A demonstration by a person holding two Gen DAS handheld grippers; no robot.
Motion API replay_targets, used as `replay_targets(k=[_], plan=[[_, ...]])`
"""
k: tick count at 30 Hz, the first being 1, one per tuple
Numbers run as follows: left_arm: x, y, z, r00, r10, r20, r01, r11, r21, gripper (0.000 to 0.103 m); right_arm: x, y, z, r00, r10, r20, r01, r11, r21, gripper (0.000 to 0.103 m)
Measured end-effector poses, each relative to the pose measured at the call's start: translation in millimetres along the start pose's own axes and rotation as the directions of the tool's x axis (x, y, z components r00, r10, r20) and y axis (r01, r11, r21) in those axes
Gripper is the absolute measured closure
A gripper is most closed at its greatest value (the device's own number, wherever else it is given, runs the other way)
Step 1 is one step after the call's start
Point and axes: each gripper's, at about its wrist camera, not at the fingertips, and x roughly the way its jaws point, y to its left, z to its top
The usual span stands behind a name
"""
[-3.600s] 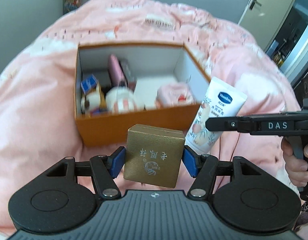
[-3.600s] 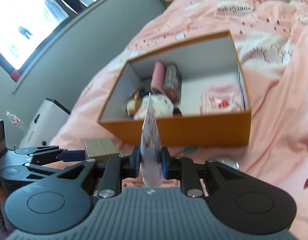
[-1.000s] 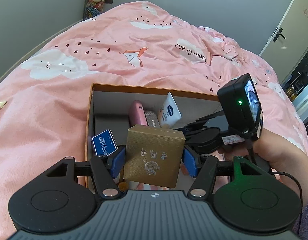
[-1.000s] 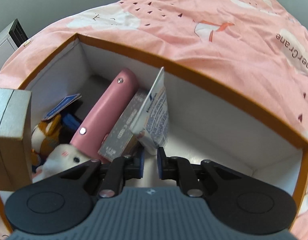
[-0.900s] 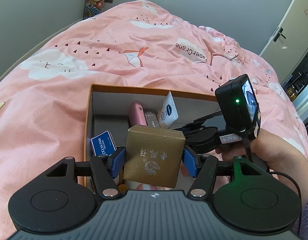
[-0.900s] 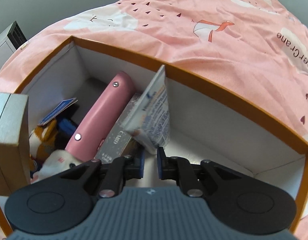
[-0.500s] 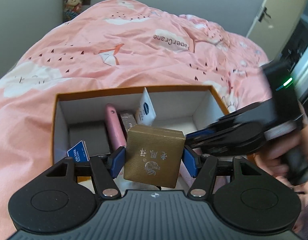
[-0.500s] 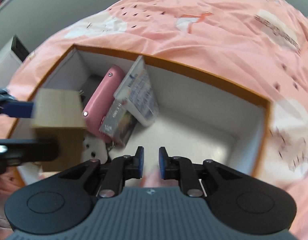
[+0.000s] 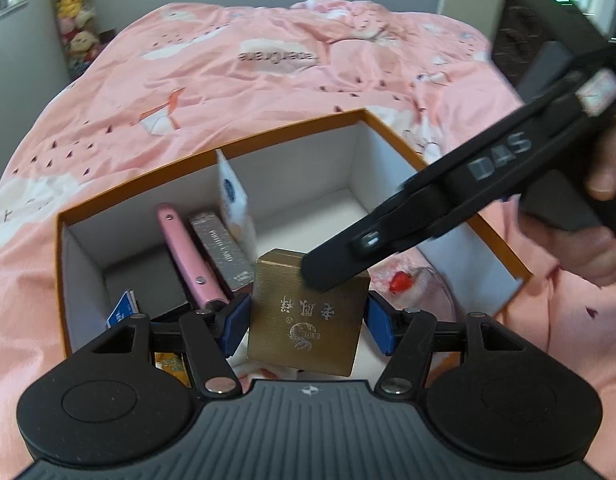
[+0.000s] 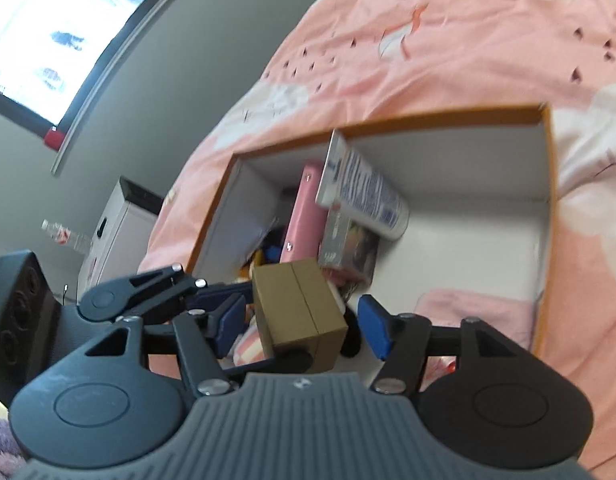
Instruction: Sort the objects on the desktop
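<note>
My left gripper (image 9: 305, 322) is shut on a gold box (image 9: 308, 316) and holds it over the near part of the open orange box (image 9: 211, 158) on the pink bedspread. The gold box also shows in the right wrist view (image 10: 299, 316). My right gripper (image 10: 299, 326) is open and empty, raised above the orange box (image 10: 548, 160); its arm (image 9: 448, 208) crosses the left wrist view. A white hand cream tube (image 9: 232, 204) (image 10: 360, 190) leans against the back wall inside the box.
Inside the box lie a pink case (image 9: 187, 256), a grey carton (image 9: 221, 250), a blue card (image 9: 121, 312) and a pink packet (image 10: 476, 312). A white cabinet (image 10: 115, 232) and a plastic bottle (image 10: 65, 236) stand beside the bed.
My right gripper let go of the hand cream tube, opened wide and drew back up out of the box. The tube now leans in the box. My left gripper still holds the gold box.
</note>
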Motion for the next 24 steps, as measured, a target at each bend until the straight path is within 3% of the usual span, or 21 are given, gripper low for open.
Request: replay_targets(k=[3,6,13,16,20,24], plan=[[-2,-2,-4,1.0,-0.019,0.008,0.019,0.999,0.026,0.032,8,-3,-1,0.999,0.025,-0.031,-0.025,1.0,0.008,0.04],[-2,-1,-6,1.0,-0.023,0.008,0.023,0.999,0.043,0.031,12,-3,-5,0.997,0.043,-0.066,-0.043,0.999,0.003,0.05],[-4,5,-8,0.999,-0.041,0.024,0.04,0.998,0.047,0.031,12,-2,-10,0.999,0.008,-0.05,-0.007,1.0,0.005,0.052],[-11,8,-12,1.0,-0.013,0.025,0.012,0.999,0.048,0.031,5,-3,-6,0.995,-0.095,-0.006,0.095,0.995,0.006,0.052],[-20,18,-17,0.999,0.001,0.034,-0.001,1.0,0.0,0.031,-3,-12,3,0.984,-0.163,0.071,0.157,0.984,0.083,0.052],[-27,26,-21,0.999,0.024,0.043,-0.022,0.998,-0.053,0.031,1,-7,11,0.949,-0.283,0.136,0.272,0.958,0.09,0.052]])
